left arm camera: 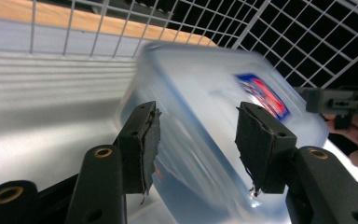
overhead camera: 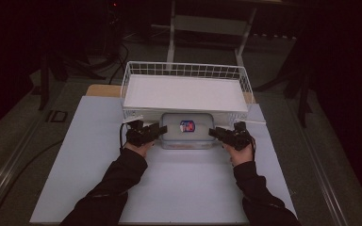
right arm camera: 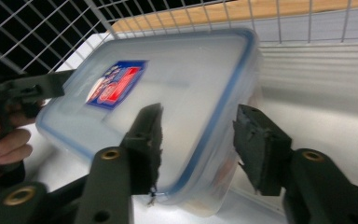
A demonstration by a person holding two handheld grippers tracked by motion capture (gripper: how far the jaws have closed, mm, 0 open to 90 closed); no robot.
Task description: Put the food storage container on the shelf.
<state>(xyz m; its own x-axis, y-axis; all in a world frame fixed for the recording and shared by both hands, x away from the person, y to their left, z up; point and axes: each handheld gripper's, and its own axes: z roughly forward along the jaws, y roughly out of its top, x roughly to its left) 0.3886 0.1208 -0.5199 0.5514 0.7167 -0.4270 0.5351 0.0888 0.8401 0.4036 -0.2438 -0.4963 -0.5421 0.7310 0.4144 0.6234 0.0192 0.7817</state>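
1. High view: the translucent rectangular plastic container with the blue-rimmed lid (overhead camera: pixel 179 137) lay flat on the white tabletop (overhead camera: pixel 179 188), just in front of the white wire basket (overhead camera: pixel 184 66). The left gripper (overhead camera: pixel 161 128) sat at its left end and the right gripper (overhead camera: pixel 212 132) at its right end.
2. In the left gripper view, the jaws stood apart with the container's end between them. The box was blurred there, and I could not tell whether the pads (left arm camera: pixel 145 135) actually pressed on it. A lift begun on that doubtful hold could have let the left end sag or drop.
3. In the right gripper view, the jaws straddled the lid's corner. One pad (right arm camera: pixel 150 140) lay over the lid, while the other stood clear of the side wall, so I judged that gripper unclamped. If only one side had bitten, the box would probably have pivoted and skidded across the table.
4. The smooth, rounded plastic looked slippery to me. A pinch on the rim alone might have slid off or popped the lid.
5. The basket's near wall stood right behind the box. A low or tilted carry could have caught the wire and knocked the box from both grippers.
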